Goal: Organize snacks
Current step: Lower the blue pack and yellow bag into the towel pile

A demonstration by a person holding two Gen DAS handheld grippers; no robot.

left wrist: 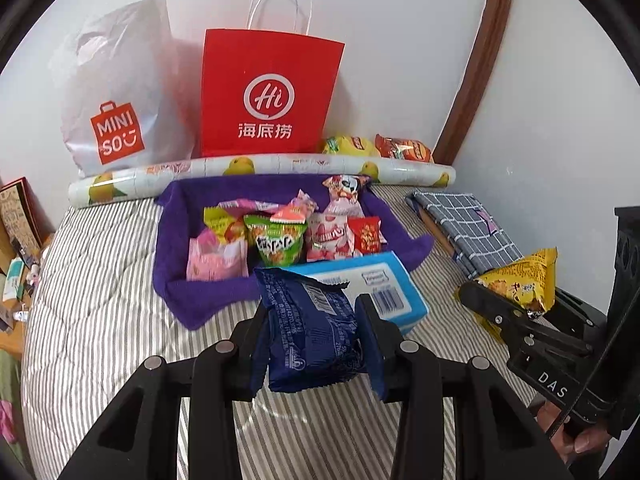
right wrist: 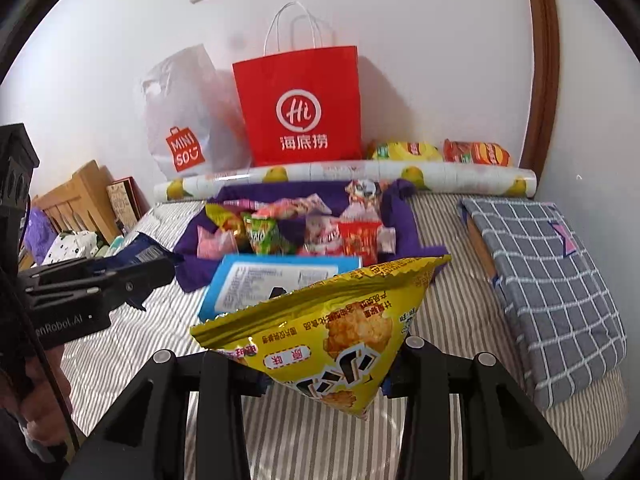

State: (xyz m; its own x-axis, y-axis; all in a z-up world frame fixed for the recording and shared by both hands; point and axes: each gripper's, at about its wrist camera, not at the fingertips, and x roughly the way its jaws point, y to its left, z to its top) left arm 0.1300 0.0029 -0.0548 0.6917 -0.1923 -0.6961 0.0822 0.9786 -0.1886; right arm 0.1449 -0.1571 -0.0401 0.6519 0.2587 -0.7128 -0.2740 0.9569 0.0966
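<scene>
A: Snacks, two of them in the air! The dark blue foil snack packet [left wrist: 310,332] sits pinched between the pads of the left gripper [left wrist: 316,336], jaws narrow and clamped on its sides.

B: And the right gripper [right wrist: 328,376] matches it, closed on the bottom corner of a yellow crinkled crisp bag [right wrist: 332,332], so the bag fans out above the jaws.

A: Gripping by the edges makes sense to me: soft pouches, squeezed lightly, contents uncrushed.

B: Where do they go? My guess is the purple cloth-lined tray [left wrist: 176,236] straight ahead on the striped grey bedcover [left wrist: 100,300]. It's already crowded with pink, green and red sweet packets [left wrist: 276,236].

A: A light blue flat box [left wrist: 380,284] lies between the grippers and that tray, touching its near edge.

B: So both held packs hang above the bedcover, just short of the tray, the blue one to the left, the yellow one to the right.

A: Behind, a red paper carrier bag [left wrist: 268,92] and a white plastic shopping bag [left wrist: 120,92] lean against the wall.
</scene>
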